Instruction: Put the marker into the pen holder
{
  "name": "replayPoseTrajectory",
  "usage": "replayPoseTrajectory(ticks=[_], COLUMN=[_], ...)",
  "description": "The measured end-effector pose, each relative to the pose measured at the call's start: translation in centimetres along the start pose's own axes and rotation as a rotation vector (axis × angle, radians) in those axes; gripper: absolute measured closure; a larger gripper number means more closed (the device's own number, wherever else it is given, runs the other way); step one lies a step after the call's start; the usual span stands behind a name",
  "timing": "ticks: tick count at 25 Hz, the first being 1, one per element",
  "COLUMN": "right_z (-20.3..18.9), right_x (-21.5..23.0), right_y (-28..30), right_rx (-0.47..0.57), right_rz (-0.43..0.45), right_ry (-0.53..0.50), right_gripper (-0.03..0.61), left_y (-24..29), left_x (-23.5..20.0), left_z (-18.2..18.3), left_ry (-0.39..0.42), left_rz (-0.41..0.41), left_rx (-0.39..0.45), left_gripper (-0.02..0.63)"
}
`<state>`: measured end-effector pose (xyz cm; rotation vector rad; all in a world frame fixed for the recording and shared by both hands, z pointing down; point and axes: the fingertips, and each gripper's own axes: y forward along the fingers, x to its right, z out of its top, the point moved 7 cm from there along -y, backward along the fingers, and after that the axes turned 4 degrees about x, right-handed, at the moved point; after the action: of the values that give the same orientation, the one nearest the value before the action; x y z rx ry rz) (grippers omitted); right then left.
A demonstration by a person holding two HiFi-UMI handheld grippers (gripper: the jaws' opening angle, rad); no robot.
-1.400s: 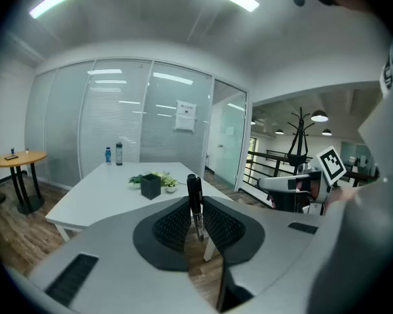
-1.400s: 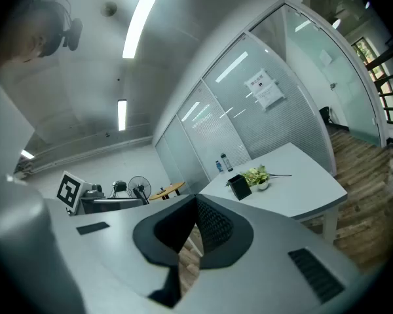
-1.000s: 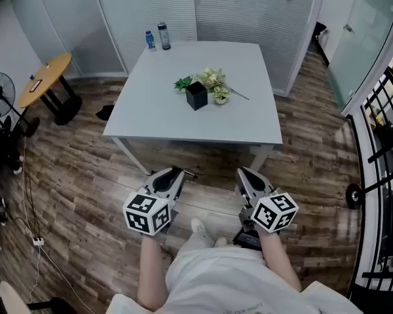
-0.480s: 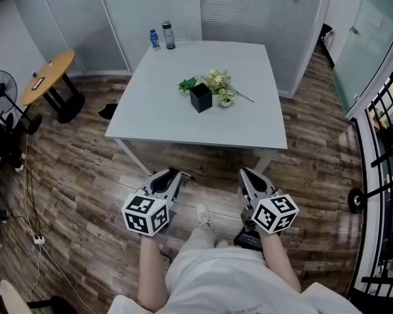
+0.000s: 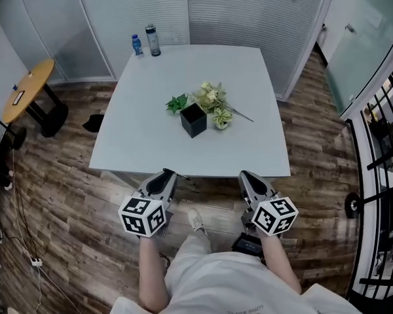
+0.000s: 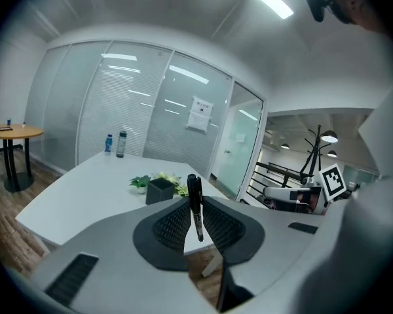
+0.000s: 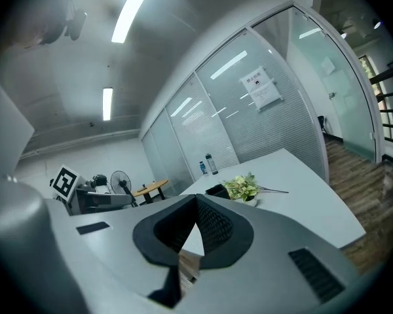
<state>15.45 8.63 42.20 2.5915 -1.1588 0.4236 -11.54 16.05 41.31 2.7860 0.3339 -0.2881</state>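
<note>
In the left gripper view a black marker point(image 6: 195, 207) stands upright, pinched between the jaws of my left gripper point(image 6: 195, 198), which is shut on it. The black square pen holder point(image 5: 193, 120) stands near the middle of the white table point(image 5: 144, 142), and it shows ahead of the marker as the pen holder point(image 6: 160, 191). My left gripper point(image 5: 162, 178) and right gripper point(image 5: 249, 179) hover side by side just short of the table's near edge. The right gripper point(image 7: 196, 198) has its jaws closed together with nothing between them.
A small potted plant point(image 5: 213, 102) with a long stem sits right beside the holder. Two bottles point(image 5: 152, 39) stand at the table's far left corner. A round wooden side table point(image 5: 26, 90) is on the floor at left, a black railing point(image 5: 386, 175) at right, and glass walls behind.
The table has come closer to both grippers as the person stepped forward. Both grippers keep their pose, and the marker stays held in the left one.
</note>
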Motion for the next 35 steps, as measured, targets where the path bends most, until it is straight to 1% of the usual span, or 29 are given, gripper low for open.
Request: replayPoseTrajectory(ticks=[4,8,11,14,19,23,30,35], right_z=[2.4,4.0,4.5,5.1,6.0,6.2,6.6,6.9], right_x=[2.1,3.0,3.3,4.1,4.9,5.7,6.8,8.1], right_y=[6.3,12.0,15.1,17.2,19.0,20.4,22.7,23.0], right_rx=[-0.002,-0.017,-0.027,-0.027,0.019,0.037,0.043,0.037], right_rz=[-0.041,-0.06,-0.076,-0.1,-0.106,-0.104,-0.091,-0.106], right_ry=[0.009,-0.007,-0.022,-0.027,0.044,0.071,0.049,0.048], right_gripper=[0.563,0.563,0.563,0.563,0.563,0.563,0.563,0.563], left_y=[5.5,10.1,12.7,14.9,16.6,17.9,20.2,21.6], left_x=[-4.7,-9.0,-11.6,-13.3,-15.2,-16.1,-16.1,-15.8], left_z=[3.3,6.0,7.4,8.5,9.5,9.8,11.2,11.4], left_ry=[-0.003,-0.004,-0.006,0.01,0.024,0.028,0.063,0.077], left_rz=[-0.031,-0.064,-0.089,-0.106,-0.11,-0.107,-0.124,-0.134], left_rx=[-0.024,-0.024,-0.019,-0.019,-0.021,-0.036,-0.04,-0.056], left_gripper=[0.552,0.552,0.552,0.552,0.552,0.552,0.552,0.552])
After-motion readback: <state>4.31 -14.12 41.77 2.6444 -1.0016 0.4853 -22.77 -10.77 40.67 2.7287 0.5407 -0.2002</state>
